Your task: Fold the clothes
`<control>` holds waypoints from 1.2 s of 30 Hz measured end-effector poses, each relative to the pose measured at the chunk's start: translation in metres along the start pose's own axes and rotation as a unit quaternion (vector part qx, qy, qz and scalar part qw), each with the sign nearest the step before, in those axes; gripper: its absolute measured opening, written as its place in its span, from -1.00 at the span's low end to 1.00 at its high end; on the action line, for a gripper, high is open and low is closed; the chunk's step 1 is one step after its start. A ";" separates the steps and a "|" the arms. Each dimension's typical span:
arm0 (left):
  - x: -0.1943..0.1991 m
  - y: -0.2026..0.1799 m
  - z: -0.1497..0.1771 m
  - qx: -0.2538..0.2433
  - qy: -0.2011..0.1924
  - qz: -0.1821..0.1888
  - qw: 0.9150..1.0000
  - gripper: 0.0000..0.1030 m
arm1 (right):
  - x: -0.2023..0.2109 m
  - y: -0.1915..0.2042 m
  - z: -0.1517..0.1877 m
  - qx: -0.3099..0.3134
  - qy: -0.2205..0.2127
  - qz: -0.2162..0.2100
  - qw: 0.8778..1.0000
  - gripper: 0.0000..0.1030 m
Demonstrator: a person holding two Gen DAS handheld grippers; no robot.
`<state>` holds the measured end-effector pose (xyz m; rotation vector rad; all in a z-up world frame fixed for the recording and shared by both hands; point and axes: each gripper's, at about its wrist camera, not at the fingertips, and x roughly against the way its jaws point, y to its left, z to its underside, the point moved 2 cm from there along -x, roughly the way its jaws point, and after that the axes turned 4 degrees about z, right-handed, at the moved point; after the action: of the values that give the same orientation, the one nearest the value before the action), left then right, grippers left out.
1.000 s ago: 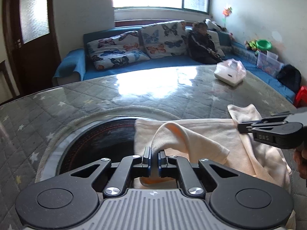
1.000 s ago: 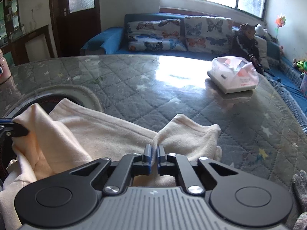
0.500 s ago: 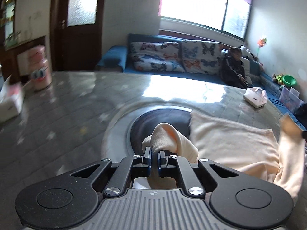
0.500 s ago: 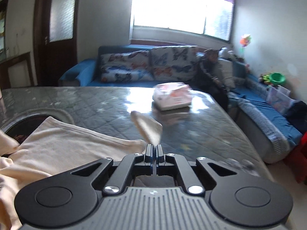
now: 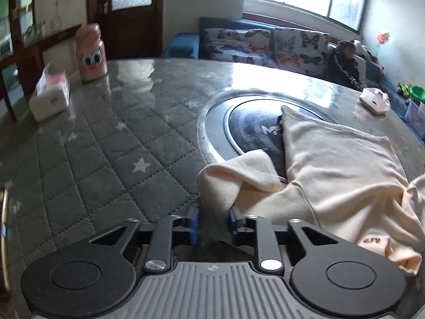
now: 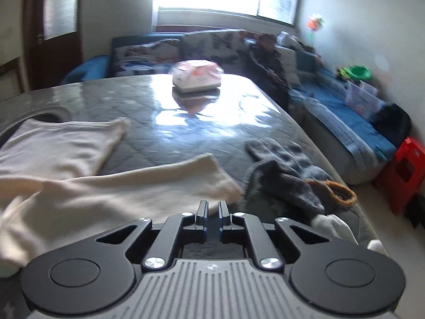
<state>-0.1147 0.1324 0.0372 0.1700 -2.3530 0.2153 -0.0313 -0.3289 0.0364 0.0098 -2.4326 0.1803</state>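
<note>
I'm looking at the table first, w/ its grey quilted star cover under glass; everything else I'm placing relative to it. The sofa w/ butterfly cushions is sitting behind the table's far edge, and a person is sitting on it. A round dark inset is showing in the table's middle.

The cream top is lying spread on the table, its far corner overlapping the dark inset, one sleeve folding back toward my left gripper. In the right wrist view the same top is lying across the table's near side, other sleeve reaching toward the right gripper.

A grey glove is resting on the table's right edge, just beside that sleeve's end. A tissue box is sitting at the table's far end; a second one and a pink jar w/ cartoon eyes are standing near the table's left-far corner.

Left gripper: fingers are standing apart, released, sleeve cloth lying loose btwn them. Right gripper: fingers are slightly parted, a narrow gap showing; sleeve hem is lying just at the tips. Can't tell if it's pinching anything.
</note>
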 end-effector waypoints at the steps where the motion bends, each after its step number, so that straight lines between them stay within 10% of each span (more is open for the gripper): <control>1: 0.005 -0.005 0.000 -0.008 -0.005 0.005 1.000 -0.28 | 0.005 0.006 -0.001 0.005 -0.002 -0.020 1.000 -0.69; 6: 0.026 -0.038 0.004 -0.053 -0.025 0.056 0.997 -0.22 | 0.016 0.033 -0.003 0.041 -0.018 -0.050 0.998 -0.28; 19: 0.006 -0.123 0.031 -0.156 0.022 0.190 0.969 -0.21 | -0.051 -0.026 0.002 -0.078 0.027 0.006 0.997 -0.25; 23: 0.008 -0.127 0.033 -0.166 0.022 0.198 0.966 -0.22 | -0.047 -0.020 0.002 -0.070 0.019 -0.012 0.997 -0.86; 36: 0.006 -0.132 0.037 -0.189 0.021 0.224 0.956 -0.35 | 0.003 -0.023 0.003 0.021 -0.032 0.096 0.995 -0.89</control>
<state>-0.1197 -0.0047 0.0290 -0.5529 -2.3121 -0.0181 -0.0345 -0.3520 0.0387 -0.2031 -2.4919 0.3211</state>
